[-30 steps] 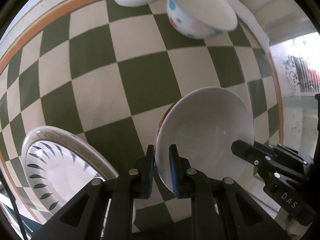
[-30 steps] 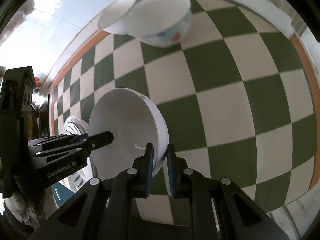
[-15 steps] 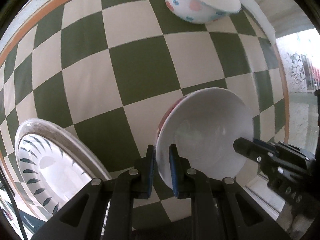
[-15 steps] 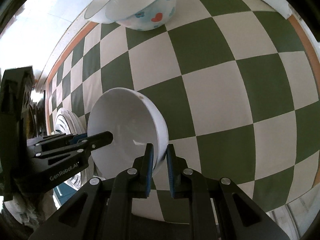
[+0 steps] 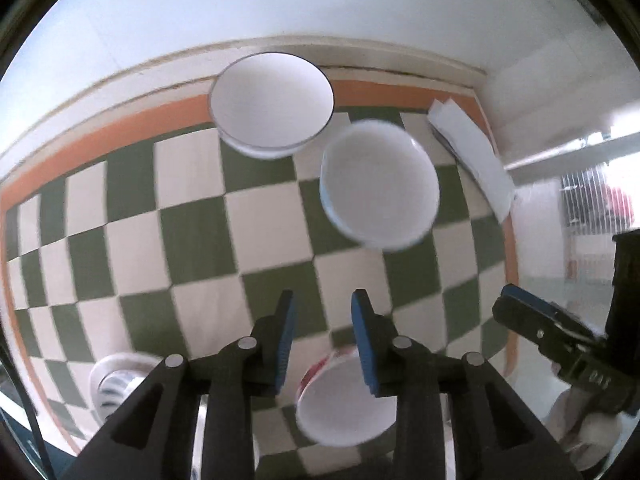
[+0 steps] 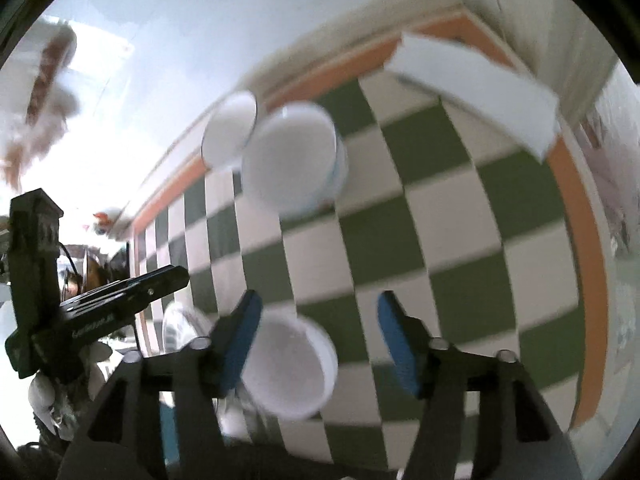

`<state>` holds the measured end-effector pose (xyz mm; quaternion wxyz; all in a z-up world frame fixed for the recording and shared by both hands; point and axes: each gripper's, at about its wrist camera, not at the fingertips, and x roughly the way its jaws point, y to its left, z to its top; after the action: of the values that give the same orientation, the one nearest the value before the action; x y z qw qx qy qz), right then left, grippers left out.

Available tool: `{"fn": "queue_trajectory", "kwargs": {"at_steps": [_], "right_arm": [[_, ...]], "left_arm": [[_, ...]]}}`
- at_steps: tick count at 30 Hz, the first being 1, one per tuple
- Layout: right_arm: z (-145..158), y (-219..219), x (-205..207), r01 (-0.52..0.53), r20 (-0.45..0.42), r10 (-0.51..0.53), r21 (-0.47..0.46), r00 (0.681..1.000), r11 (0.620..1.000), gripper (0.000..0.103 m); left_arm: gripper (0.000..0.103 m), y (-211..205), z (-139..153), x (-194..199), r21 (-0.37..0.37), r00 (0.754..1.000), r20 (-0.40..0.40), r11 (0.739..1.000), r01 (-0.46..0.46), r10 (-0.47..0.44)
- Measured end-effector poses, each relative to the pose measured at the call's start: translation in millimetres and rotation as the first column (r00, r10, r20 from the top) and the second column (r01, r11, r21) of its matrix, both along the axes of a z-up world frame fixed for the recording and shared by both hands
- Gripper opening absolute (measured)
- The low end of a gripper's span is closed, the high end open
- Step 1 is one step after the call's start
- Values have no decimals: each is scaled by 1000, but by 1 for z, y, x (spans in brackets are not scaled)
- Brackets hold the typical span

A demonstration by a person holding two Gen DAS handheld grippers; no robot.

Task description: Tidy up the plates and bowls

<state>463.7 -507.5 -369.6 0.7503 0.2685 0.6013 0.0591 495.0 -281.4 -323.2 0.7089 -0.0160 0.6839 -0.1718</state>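
Note:
A white bowl with a red outside (image 5: 344, 404) sits on the green-and-white checked cloth, just below my left gripper (image 5: 322, 336), which is open and empty above it. In the right wrist view the same bowl (image 6: 286, 364) lies between and below the fingers of my right gripper (image 6: 320, 336), also open and empty. A spotted bowl (image 5: 378, 184) and a white dark-rimmed bowl (image 5: 272, 100) stand at the far edge. They also show in the right wrist view, spotted bowl (image 6: 292, 164), white bowl (image 6: 230, 128). A patterned plate (image 5: 116, 380) lies at the near left.
A white folded paper (image 5: 472, 156) lies at the far right corner of the cloth, seen also in the right wrist view (image 6: 476, 92). An orange border (image 5: 120, 128) rims the cloth. A wall rises behind the bowls.
Both grippers have opened and let go of the white bowl, which now rests on the cloth. Both have pulled back and tilted up, showing the far bowls and wall.

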Motion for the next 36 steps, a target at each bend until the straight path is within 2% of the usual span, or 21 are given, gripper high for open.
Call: {"fn": "queue_trajectory", "kwargs": {"at_steps": [3, 8, 11, 14, 15, 16, 17, 18, 19, 20, 28, 36], "right_arm": [[-8, -4, 33, 5, 7, -5, 21, 1000, 1000, 68], [-33, -3, 74, 0, -38, -2, -33, 999, 999, 68], [-51, -2, 91, -4, -63, 1, -47, 998, 999, 68], [-68, -3, 103, 5, -89, -9, -39, 996, 999, 67], [-74, -3, 106, 14, -95, -16, -23, 995, 1000, 61], [-78, -2, 108, 17, -98, -18, -11, 995, 1000, 48], [-83, -2, 110, 23, -107, -22, 0, 994, 1000, 40], [-87, -1, 111, 27, -116, -26, 2, 993, 1000, 26], [-90, 0, 112, 29, -121, -29, -1, 992, 1000, 16], [-93, 0, 112, 35, -122, -35, -1, 992, 999, 15], [-88, 9, 105, 23, -110, -28, -53, 994, 998, 13], [-49, 18, 73, 32, -85, -37, -65, 996, 997, 13]], "left_arm": [[26, -6, -17, 22, -2, 998, -44, 999, -39, 39], [26, -15, -42, 48, 1, 993, -87, 997, -75, 75], [26, -22, -56, 57, 5, 992, -106, 998, -64, 64], [23, -32, -64, 61, 36, 997, -74, 999, -16, 19], [19, -36, -68, 61, 45, 998, -65, 999, 3, 0], [16, -38, -71, 62, 51, 998, -66, 999, 11, -7], [14, -40, -72, 62, 53, 998, -69, 998, 18, -14], [13, -42, -74, 62, 48, 997, -72, 999, 25, -21], [13, -44, -75, 62, 45, 997, -72, 999, 31, -28], [13, -46, -76, 62, 55, 997, -63, 998, 41, -38], [13, -51, -63, 55, 71, 996, -17, 994, 85, -84], [13, -38, -27, 29, 23, 995, 8, 994, 103, -104]]}}
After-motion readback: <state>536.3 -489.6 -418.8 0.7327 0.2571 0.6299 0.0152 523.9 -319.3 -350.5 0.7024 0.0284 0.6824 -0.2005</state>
